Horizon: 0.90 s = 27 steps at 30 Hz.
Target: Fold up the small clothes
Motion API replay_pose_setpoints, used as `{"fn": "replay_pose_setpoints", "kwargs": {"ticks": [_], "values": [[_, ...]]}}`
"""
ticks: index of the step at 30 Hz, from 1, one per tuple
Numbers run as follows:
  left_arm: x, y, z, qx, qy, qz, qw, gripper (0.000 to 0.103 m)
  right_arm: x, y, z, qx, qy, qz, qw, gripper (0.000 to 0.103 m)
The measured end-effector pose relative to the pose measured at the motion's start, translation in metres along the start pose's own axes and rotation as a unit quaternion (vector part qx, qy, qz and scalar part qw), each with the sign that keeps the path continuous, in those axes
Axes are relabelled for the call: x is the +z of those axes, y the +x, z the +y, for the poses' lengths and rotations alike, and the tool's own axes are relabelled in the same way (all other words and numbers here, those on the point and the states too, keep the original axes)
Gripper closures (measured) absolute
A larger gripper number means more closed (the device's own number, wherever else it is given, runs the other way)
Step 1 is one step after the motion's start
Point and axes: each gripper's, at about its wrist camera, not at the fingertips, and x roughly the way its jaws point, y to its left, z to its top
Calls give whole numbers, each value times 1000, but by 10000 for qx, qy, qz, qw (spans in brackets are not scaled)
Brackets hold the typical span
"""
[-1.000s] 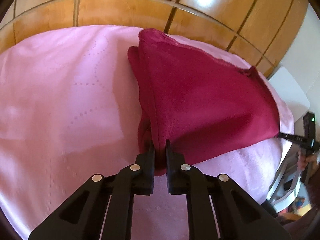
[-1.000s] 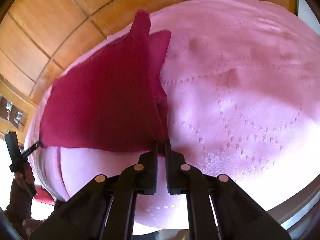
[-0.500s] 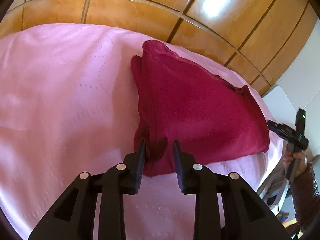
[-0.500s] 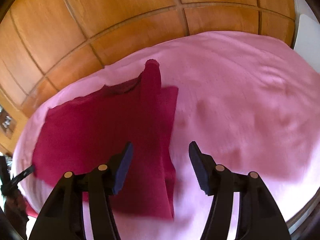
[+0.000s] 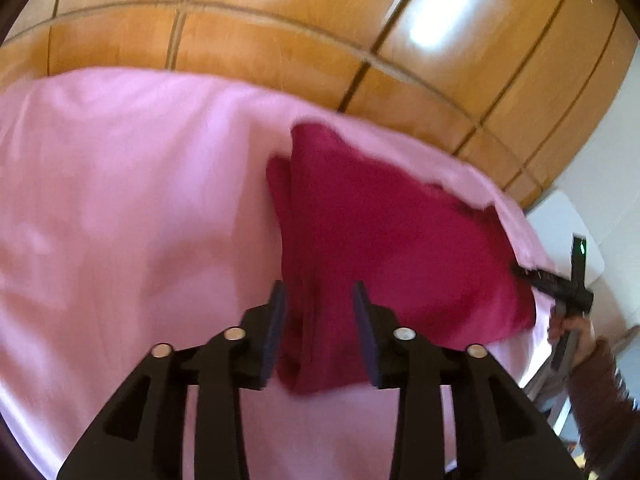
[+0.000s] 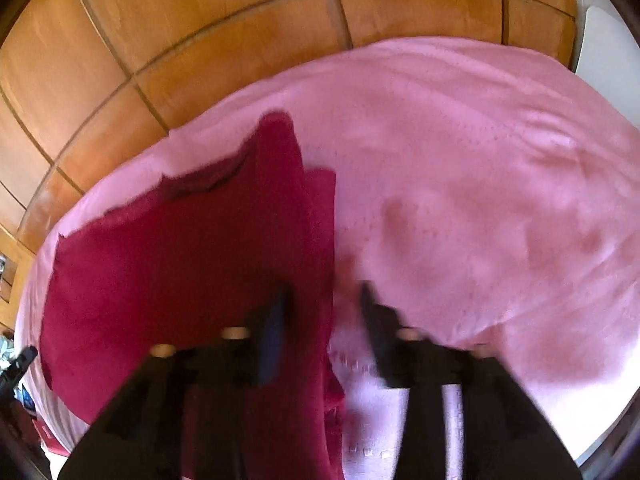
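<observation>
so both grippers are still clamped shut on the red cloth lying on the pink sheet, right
Not quite. Both wrist views show the left gripper and right gripper open, jaws spread apart, having let go. The red cloth does lie on the pink sheet.

glossy wood panelling (image 5: 280, 44), pink bedspread (image 5: 120, 200)

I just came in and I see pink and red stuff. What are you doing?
A person is folding a dark red cloth on a pink sheet, with one gripping tool in each hand. The cloth lies folded over on itself. Both the left tool and the right tool are open above the cloth's near edge, holding nothing. The picture is blurry from movement.
</observation>
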Motion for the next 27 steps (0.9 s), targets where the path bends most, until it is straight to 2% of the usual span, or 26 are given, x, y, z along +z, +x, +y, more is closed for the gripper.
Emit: {"fn": "replay_pose_setpoints", "kwargs": {"ticks": [3, 6, 12, 13, 14, 15, 17, 19, 21, 22, 24, 25, 27], "values": [[26, 19, -1, -10, 2, -30, 10000, 68, 14, -6, 4, 101, 17, -134, 9999, 54], [45, 50, -3, 109, -57, 108, 9999, 68, 34, 1, 13, 76, 18, -213, 9997, 47], [61, 86, -8, 254, -5, 260, 9993, 69, 68, 33, 25, 23, 35, -129, 9999, 44], [63, 89, -9, 251, 9, 277, 9993, 69, 68, 37, 28, 40, -1, -85, 10000, 48], [64, 91, -9, 258, 21, 254, 9993, 79, 72, 43, 32, 59, -58, -8, 10000, 77], [66, 92, -10, 338, 47, 198, 9992, 92, 74, 51, 35, 8, -163, 100, 9998, 96], [66, 86, -10, 576, 42, -73, 9983, 94, 74, 51, 37, -166, -226, -20, 9996, 97], [64, 81, -9, 683, -34, -301, 9972, 94, 74, 41, 36, -108, -152, -398, 9990, 97], [63, 87, -12, 933, 33, -303, 9952, 94, 74, 40, 32, -97, -25, -538, 9985, 97], [63, 97, -13, 1160, 115, -200, 9930, 94, 73, 48, 32, -184, -18, -442, 9989, 97], [60, 115, -13, 1370, 223, -1, 9903, 94, 69, 69, 33, -414, -126, -206, 9989, 95], [60, 117, -13, 1406, 228, 3, 9898, 94, 66, 83, 31, -554, -152, -32, 9983, 94], [62, 114, -13, 1444, 220, 30, 9893, 93, 65, 85, 27, -517, -12, -72, 9986, 90]]}}
